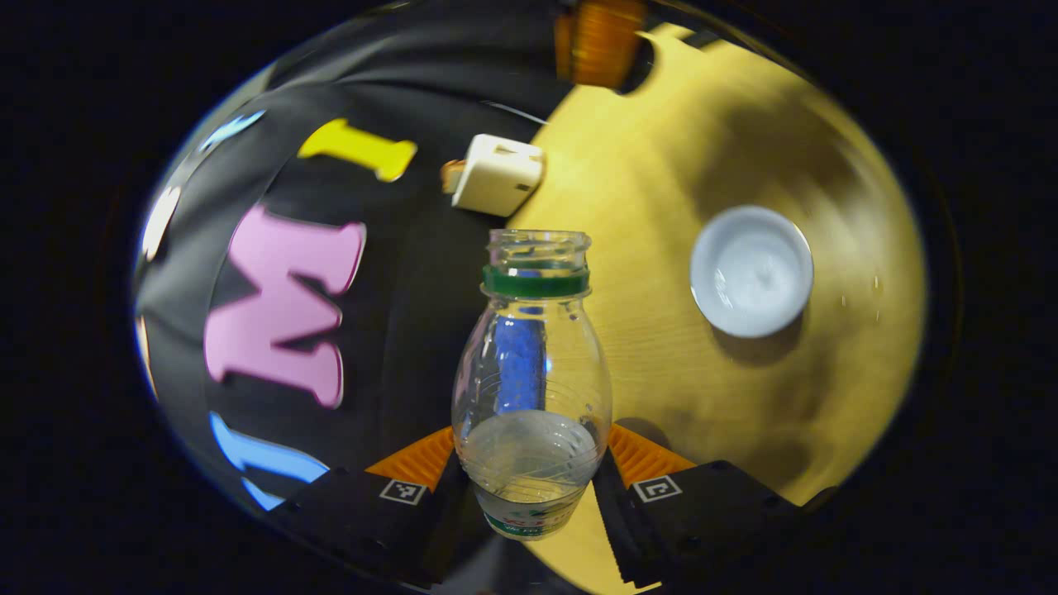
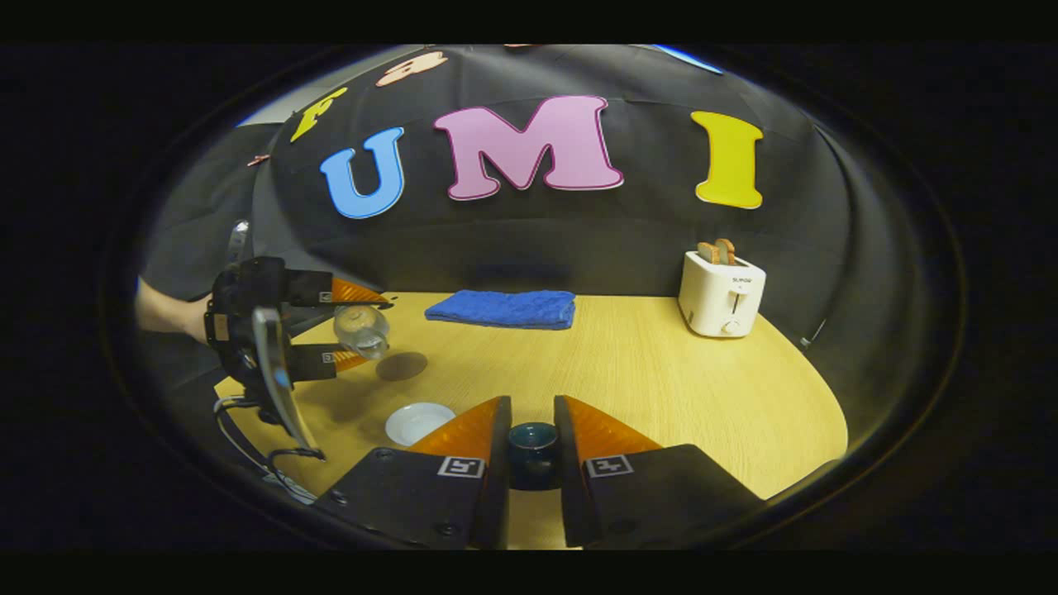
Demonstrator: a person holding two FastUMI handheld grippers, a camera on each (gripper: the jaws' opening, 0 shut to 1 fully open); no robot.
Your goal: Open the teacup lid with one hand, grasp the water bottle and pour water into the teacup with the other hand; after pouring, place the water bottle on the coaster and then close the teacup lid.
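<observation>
- While both tongs are clenched on something, the widest thing beneath them is the wooden tabletop (image 2: 661,388), which stretches ahead of the right tongs (image 2: 531,413) to the booth wall; in the left gripper view it lies to the right of the left tongs (image 1: 529,450).
- A white toaster (image 2: 721,296) with bread slices in its slots stands at the back edge, ahead and to the right of the right tongs. From the left tongs it shows straight ahead, beyond the bottle's mouth.
- A folded blue towel (image 2: 502,308) lies against the wall, straight ahead of the right tongs and well apart from them.
- The left tongs grasp a clear water bottle (image 1: 529,372) low on its body, a finger pressed on either side. The bottle has no cap, keeps a green ring at its neck, and its mouth points away from the tongs. A little water sits in the end nearest the fingers.
- In the right gripper view those left tongs, held by a person's arm, hang above the tabletop to the front left, turned on their side with the bottle tipped.
- A white teacup (image 2: 417,421), open, rests on the tabletop just left of the right tongs' left finger, and ahead and right of the left tongs.
- A round brown coaster (image 2: 402,365) lies bare just beyond the teacup, below the held bottle.
- The right tongs are closed on a small dark teal teacup lid (image 2: 533,450), caught between their two fingers.
</observation>
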